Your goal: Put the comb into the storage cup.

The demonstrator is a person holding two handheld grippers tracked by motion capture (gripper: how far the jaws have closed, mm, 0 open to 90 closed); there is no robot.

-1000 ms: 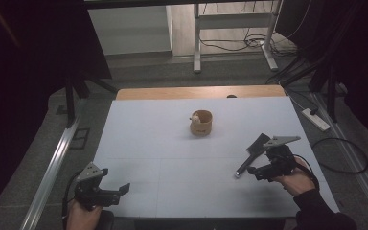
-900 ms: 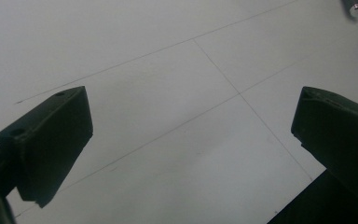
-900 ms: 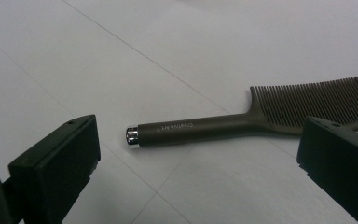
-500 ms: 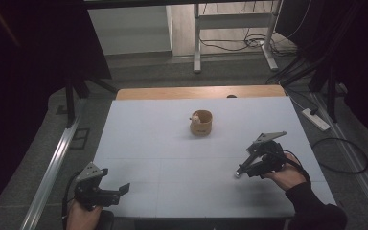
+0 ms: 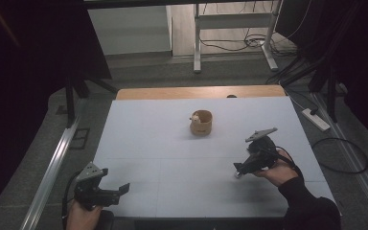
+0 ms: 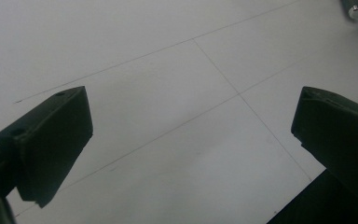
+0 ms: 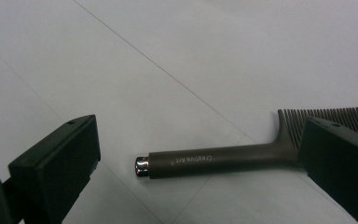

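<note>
A dark comb (image 7: 214,161) with a silver end cap and fine teeth lies flat on the white table (image 5: 172,143). My right gripper (image 7: 198,135) hovers over it, open, with one jaw past the cap end and the other over the teeth. In the high view this right gripper (image 5: 238,168) is at the table's right side, and the silver cap of the comb (image 5: 238,175) pokes out below it. My left gripper (image 5: 120,190) rests open at the near left corner with nothing between its jaws (image 6: 186,135). The comb's cap (image 6: 354,8) shows far off in the left gripper view.
A small round wooden cup (image 5: 201,123) with something pale inside stands at the table's middle, toward the far side. A wooden strip (image 5: 201,92) runs along the far edge. Cables and a power strip (image 5: 316,120) lie on the floor to the right.
My right gripper has moved left and settled over the comb, covering most of it in the high view. The left gripper has not moved.
</note>
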